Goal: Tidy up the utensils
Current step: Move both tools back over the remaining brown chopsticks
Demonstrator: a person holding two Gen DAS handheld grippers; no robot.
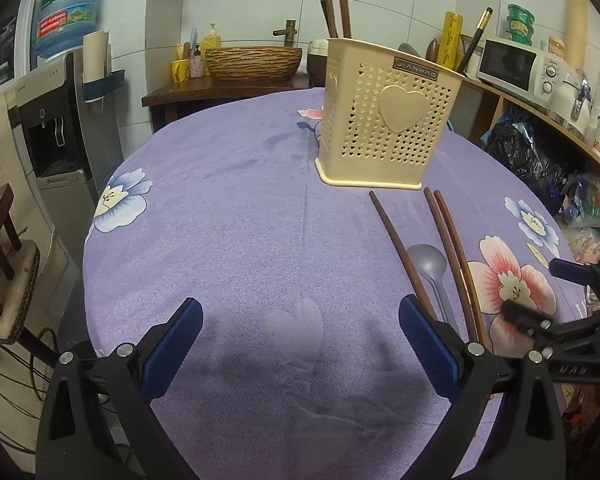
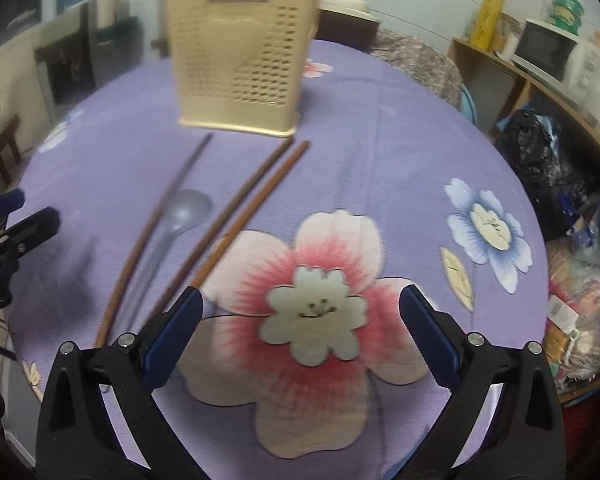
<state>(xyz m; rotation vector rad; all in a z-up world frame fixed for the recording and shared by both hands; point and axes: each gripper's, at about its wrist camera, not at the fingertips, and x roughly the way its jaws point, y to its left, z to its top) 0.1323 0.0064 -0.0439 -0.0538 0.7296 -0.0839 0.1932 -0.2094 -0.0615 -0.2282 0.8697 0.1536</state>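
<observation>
Both the left gripper (image 1: 300, 344) and right gripper (image 2: 300, 340) are wide open and empty. The thin, stiff, light chopsticks (image 1: 452, 248) could roll; grab their middle, right of centre.

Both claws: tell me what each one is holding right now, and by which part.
Nothing is held. The left claw and the right claw are both open over the tablecloth; chopsticks and spoon lie untouched.
</observation>
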